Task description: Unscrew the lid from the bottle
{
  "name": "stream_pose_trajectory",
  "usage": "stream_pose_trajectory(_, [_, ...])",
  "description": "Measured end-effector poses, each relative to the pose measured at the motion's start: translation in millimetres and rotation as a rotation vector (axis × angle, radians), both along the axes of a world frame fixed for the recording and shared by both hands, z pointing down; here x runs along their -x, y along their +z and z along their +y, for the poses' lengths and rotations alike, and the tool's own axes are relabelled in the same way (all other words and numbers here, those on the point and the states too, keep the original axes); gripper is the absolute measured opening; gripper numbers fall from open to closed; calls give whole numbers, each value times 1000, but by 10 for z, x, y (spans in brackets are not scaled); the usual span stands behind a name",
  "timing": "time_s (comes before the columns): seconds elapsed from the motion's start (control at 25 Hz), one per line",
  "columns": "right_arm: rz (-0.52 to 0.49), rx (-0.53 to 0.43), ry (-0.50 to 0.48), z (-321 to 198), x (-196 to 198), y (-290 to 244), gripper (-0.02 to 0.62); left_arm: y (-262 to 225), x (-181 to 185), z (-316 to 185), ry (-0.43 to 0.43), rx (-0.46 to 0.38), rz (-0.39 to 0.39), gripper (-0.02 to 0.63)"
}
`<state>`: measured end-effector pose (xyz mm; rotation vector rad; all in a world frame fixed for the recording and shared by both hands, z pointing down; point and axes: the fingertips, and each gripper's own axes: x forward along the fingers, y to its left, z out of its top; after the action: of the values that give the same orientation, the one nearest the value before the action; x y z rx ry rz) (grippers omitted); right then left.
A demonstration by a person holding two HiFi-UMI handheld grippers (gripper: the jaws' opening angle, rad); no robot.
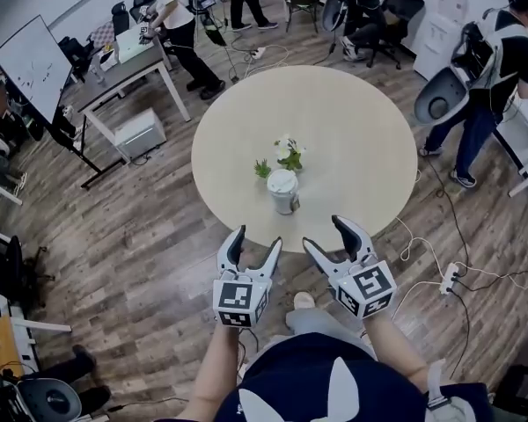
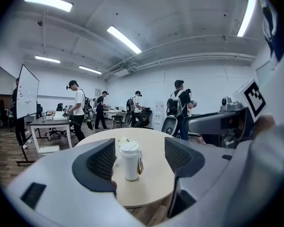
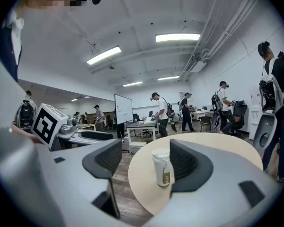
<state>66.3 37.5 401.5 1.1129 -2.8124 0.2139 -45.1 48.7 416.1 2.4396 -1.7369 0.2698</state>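
We see the white cylindrical bottle (image 1: 283, 192), round lid (image 1: 282, 181) on, upright on the smooth round table (image 1: 352, 130), ahead of both pairs of jaws. Our left gripper (image 1: 256, 240) and right gripper (image 1: 326, 234) gape wide, ribbed pads touching nothing.

L gripper (image 1: 256, 238) & R gripper (image 1: 326, 234) side by side, pointing fwd, fingers (image 2: 100, 164) on both apart

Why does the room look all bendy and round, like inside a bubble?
It's the wide lenses. Head view: the round beige table stays round, but the wooden floor curves around it. Left gripper view: black corners, bright ceiling strip lights glare, the white lidded bottle is sharp. Right gripper view: same black bubble rim, everything bows.
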Motion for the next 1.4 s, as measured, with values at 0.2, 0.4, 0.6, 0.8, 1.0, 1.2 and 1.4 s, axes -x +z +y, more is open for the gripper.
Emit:
stream_pose_trajectory(0.2, [-1, 56, -44, -312, -27, 143, 325, 223, 46, -270, -38, 44, -23, 321])
stream_pose_trajectory(0.4, [3, 89, -105, -541, 0, 208, 371, 373, -6, -487, -57, 85, -61, 327])
stream_pose_trajectory(0.6, [27, 112, -148, -683, 81, 279, 370, 617, -85, -571, -20, 147, -110, 327])
stream_pose_trajectory(0.8, [70, 154, -157, -793, 232, 407, 365, 959, -105, -679, 11, 233, -128, 327])
stream_pose_trajectory(1.0, [114, 197, -157, -934, 388, 559, 368, 1206, -40, -836, 34, 305, -126, 327])
stream_pose_trajectory(1.2, [142, 277, -169, -1080, 596, 743, 433, 1398, 77, -964, 62, 381, -127, 325])
stream_pose_trajectory(1.4, [190, 290, -157, -1255, 703, 876, 436, 1585, 11, -1076, 141, 435, -138, 325])
